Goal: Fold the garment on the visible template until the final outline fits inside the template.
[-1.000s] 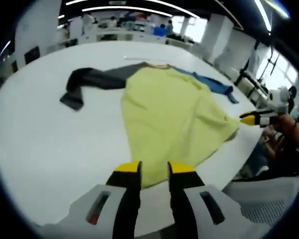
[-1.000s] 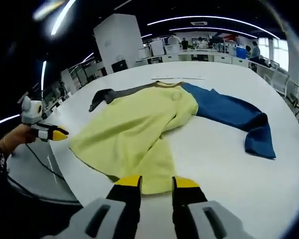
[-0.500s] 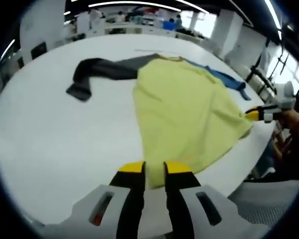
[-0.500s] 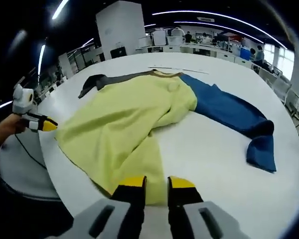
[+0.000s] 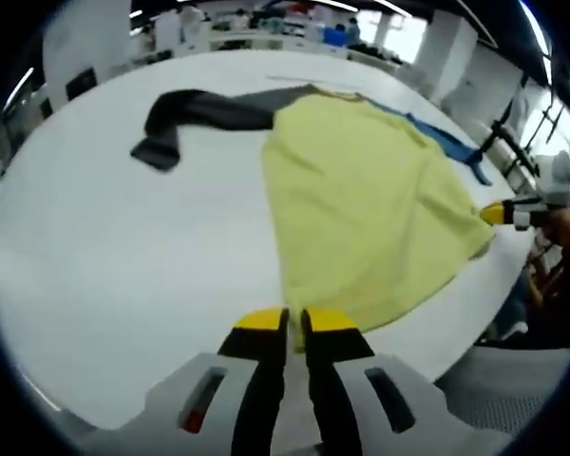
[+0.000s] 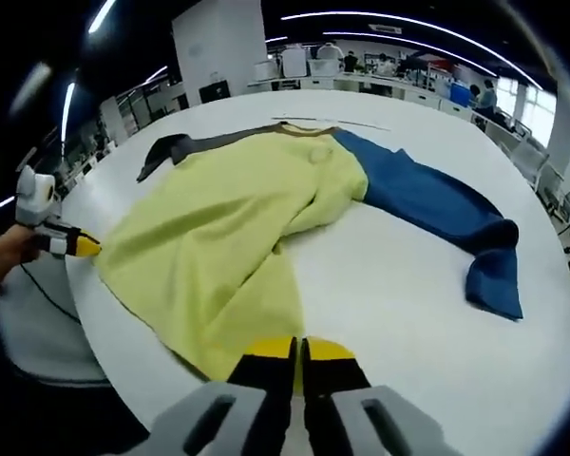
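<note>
Worktop (image 5: 95, 247): white and round, spreading ahead of both of your grippers and carrying the whole garment.
Garment (image 5: 361, 199): yellow body lying mostly flat just beyond your left gripper's tips; 1 dark grey sleeve (image 5: 199, 114) reaches far ahead and to that gripper's left, 1 blue sleeve (image 6: 427, 204) runs ahead and to the right of your right gripper.
Template: no outline can be made out on the worktop; only a thin pale line beyond the collar, far ahead of both grippers.
Progress: early, by my reading. Both sleeves are spread out, the body is unfolded, and every fold is left to do.
Left gripper (image 5: 294, 321): jaws nearly together at the hem corner closest to you; you look to be pinching the yellow edge, though the contact itself is too blurred to confirm.
Right gripper (image 6: 298, 349): jaws almost closed at the opposite hem corner, seemingly on the cloth; likewise unconfirmed.
</note>
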### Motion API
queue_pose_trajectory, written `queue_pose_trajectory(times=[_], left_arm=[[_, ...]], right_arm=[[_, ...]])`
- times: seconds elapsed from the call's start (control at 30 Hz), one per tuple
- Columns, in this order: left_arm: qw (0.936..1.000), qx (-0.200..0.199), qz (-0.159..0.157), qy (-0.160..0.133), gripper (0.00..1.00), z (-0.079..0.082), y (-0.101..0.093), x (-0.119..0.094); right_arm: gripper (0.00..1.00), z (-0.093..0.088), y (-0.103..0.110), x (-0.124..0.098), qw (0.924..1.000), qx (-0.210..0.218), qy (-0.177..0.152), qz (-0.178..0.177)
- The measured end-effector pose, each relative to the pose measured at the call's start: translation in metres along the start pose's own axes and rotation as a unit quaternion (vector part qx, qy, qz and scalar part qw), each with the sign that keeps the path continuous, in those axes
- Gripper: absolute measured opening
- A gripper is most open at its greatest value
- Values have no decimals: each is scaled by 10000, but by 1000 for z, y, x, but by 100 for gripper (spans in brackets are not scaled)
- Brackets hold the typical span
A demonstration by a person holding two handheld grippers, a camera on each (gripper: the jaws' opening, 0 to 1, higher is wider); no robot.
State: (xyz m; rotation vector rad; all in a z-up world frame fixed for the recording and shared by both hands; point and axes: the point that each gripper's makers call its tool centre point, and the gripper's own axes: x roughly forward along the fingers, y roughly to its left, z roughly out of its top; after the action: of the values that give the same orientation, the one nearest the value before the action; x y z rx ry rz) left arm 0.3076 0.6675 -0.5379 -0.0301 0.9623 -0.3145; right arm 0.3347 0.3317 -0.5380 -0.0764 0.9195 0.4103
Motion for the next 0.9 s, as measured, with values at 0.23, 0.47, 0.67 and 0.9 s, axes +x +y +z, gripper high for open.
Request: queue_pose_trajectory(times=[0.23,0.47,0.67,0.9], left_arm=[[10000,-5,25,2,0,1,1,-3],[9999,-112,-92,-45,0,2,-3,-8],[9997,-174,-169,-40,0,1,-9,-10],[9997,-150,-187,15,0,-2,-9,-10]], right_arm=[[0,-11,-16,-16,9994,245,34,-234],[0,-27,-26,-33,9929,1095,-90,-466],[0,-37,-23,-41,9901,1253,-139,-616],[0,-39,-24,-39,9909,1176,-78,-650]])
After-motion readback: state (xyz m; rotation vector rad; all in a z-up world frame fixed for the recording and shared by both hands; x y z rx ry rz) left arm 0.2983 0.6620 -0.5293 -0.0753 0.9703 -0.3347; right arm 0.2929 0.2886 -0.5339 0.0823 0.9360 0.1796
